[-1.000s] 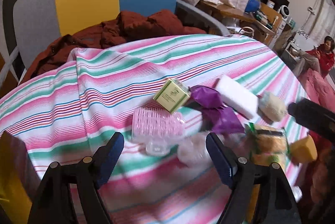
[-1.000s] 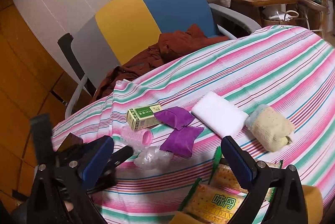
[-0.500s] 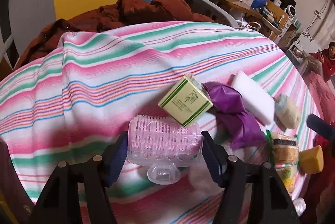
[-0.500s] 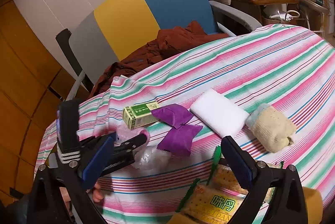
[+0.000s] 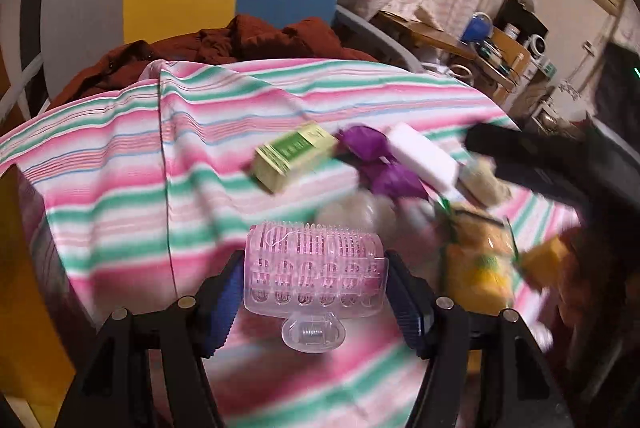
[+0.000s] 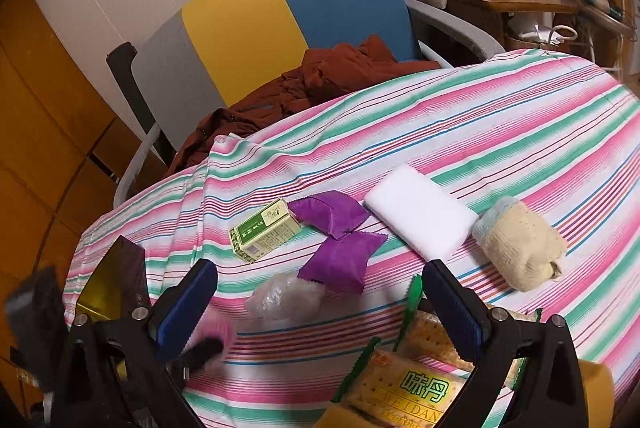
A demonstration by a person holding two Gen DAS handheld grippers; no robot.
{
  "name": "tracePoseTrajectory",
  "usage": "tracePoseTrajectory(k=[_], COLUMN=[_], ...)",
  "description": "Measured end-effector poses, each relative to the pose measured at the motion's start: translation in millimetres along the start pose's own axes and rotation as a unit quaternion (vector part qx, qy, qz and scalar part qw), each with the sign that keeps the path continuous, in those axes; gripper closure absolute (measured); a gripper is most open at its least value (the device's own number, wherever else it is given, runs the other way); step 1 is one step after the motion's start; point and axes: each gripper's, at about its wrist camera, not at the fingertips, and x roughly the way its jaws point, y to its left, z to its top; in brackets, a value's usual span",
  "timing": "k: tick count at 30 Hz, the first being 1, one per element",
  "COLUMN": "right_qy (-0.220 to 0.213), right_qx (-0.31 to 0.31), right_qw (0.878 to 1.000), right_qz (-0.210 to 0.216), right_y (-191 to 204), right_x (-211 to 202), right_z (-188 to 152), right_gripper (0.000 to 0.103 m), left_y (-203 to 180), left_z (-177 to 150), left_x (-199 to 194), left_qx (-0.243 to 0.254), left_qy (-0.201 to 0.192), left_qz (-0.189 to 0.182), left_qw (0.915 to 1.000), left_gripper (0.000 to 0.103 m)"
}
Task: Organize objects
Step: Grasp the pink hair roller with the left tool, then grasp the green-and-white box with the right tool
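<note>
Both tools were alike. The left gripper (image 5: 316, 298) had matte black plastic arms splaying outward like an inverted V, each studded with round silver screws. Its fingers (image 5: 408, 308) carried dark blue ribbed pads with a saw-toothed edge. The right gripper (image 6: 320, 304) showed the same black frame, silver screw heads on each arm, and blue pads (image 6: 454, 308) on rounded, paddle-shaped tips. No cables or sleeves were visible in either view.
</note>
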Motion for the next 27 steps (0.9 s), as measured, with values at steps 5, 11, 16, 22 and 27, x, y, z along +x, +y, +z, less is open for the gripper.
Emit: tracePoseTrajectory(k=[5, 11, 16, 22, 27], right_qy=[0.007, 0.024, 0.042, 0.062, 0.088], right_qx=[-0.017, -0.042, -0.065, -0.134, -0.187], right_qw=[1.000, 0.999, 0.996, 0.987, 0.977], right_qz=[0.005, 0.017, 0.034, 0.064, 0.059], right_y=[7, 18, 27, 58, 82], right_x=[2, 7, 12, 26, 61], right_z=[-3, -8, -11, -2, 17], right_gripper=[0.000, 0.000, 0.000, 0.000, 0.000], left_y=[-17, -18, -13, -8, -7], left_z=[-37, -62, -66, -66, -67], left_x=[-9, 0, 0, 2, 4], left_qx=[0.025, 0.032, 0.028, 0.017, 0.017], left_qy=[-0.001, -0.005, -0.015, -0.016, -0.019], left_qz=[-0.003, 0.001, -0.012, -0.033, -0.039], left_qw=[0.9997, 0.9995, 0.9994, 0.9992, 0.9989], left_gripper=[0.035, 0.035, 0.034, 0.033, 0.032])
